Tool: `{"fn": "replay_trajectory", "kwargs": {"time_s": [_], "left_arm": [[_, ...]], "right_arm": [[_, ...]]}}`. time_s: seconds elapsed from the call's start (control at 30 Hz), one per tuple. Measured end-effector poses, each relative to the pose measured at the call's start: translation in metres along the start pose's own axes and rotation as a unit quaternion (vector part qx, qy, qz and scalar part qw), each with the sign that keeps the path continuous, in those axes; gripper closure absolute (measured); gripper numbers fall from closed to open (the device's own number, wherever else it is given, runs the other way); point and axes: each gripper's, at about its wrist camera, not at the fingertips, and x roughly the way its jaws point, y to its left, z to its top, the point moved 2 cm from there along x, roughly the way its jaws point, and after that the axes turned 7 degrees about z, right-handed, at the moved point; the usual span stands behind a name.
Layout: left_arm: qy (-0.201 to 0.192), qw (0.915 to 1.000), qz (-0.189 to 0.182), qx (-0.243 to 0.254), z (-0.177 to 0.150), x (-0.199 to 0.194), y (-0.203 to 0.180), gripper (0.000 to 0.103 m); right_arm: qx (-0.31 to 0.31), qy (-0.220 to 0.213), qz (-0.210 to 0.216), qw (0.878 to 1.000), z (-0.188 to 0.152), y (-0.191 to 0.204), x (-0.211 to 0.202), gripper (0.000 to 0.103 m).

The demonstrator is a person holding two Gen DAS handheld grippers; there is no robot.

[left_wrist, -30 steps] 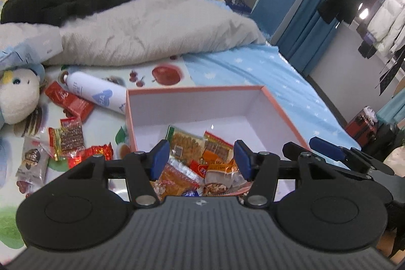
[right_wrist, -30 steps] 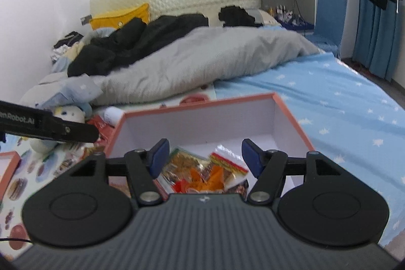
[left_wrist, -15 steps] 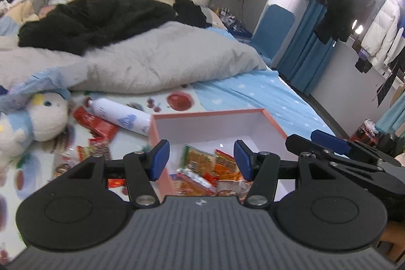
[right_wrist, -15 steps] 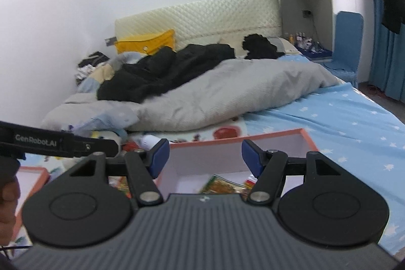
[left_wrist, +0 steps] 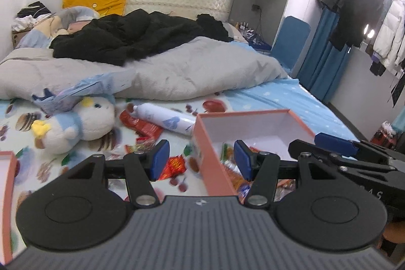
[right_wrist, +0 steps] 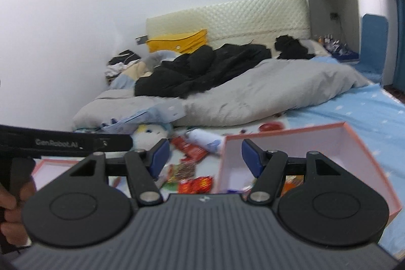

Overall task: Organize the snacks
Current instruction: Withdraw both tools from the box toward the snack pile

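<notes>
Snack packets lie loose on the bed beside the pink box, which holds more packets. Left gripper and right gripper both hover spread wide, gripping and touching nothing.

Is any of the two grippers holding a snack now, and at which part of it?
Nothing is held. The left gripper and the right gripper are both open, with only air between their fingers. The snacks lie in the box and on the bed.
</notes>
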Motion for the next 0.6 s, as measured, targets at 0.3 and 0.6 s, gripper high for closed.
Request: {"fn": "replay_trajectory", "kwargs": {"time_s": [0.3,0.6], "left_arm": [[-0.006,0.9994,0.027,-0.022,-0.036,-0.025,0.034,0.041],[0.022,0.9981,0.038,-0.045,-0.077,-0.026,0.056,0.041]], "right_arm": [[-0.013,0.012,0.006,1.0,-0.026,0.031,-0.007,0.037],[-0.01,0.049,0.005,0.999,-0.064,0.055,0.001,0.037]]}}
